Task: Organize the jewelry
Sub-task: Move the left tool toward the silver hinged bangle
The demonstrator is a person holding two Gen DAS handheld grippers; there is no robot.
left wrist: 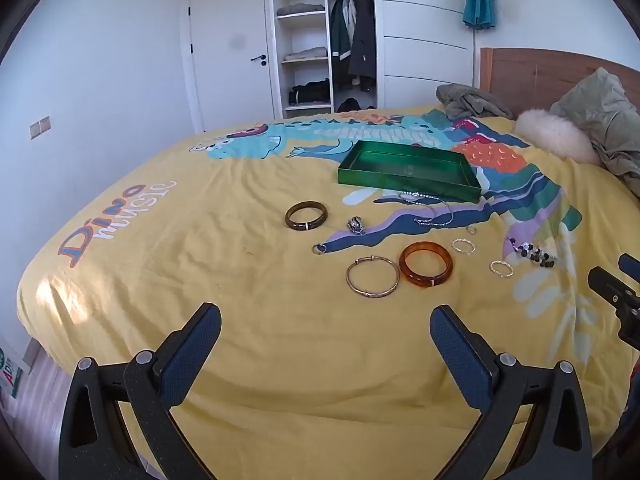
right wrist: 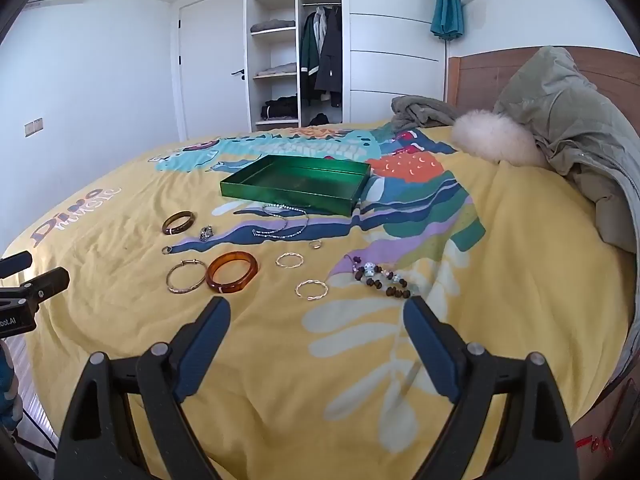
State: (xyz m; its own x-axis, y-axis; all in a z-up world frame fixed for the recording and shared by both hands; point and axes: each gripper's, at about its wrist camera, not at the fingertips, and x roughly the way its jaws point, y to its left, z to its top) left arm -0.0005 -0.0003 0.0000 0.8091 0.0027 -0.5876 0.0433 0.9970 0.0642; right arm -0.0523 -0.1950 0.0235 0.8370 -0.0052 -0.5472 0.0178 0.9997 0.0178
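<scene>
On the yellow dinosaur-print bedspread (left wrist: 168, 280) all the jewelry lies loose, and the green tray (left wrist: 408, 170) beyond it holds nothing that I can make out, so by my reading the sorting has not begun. Nearest the tray a silver chain necklace (left wrist: 430, 210) trails just in front of its near wall. To the left sit a dark brown bangle (left wrist: 306, 216), a small silver charm (left wrist: 356, 225) and a little ring (left wrist: 319, 249). Closer in, a thin gold bangle (left wrist: 373, 277) and an amber bangle (left wrist: 426, 269) lie side by side, almost touching. Farther right are two twisted hoops (right wrist: 289, 260) (right wrist: 312, 289), another small ring (right wrist: 315, 244) and a beaded bracelet (right wrist: 380, 278).

The left gripper (left wrist: 325, 320) hovers above bare bedspread short of the bangles, its jaws spread wide with nothing between them. The right gripper (right wrist: 316, 312) is likewise spread and empty, hanging just short of the nearer hoop and the beads. Every piece is left to move, presumably into the tray
</scene>
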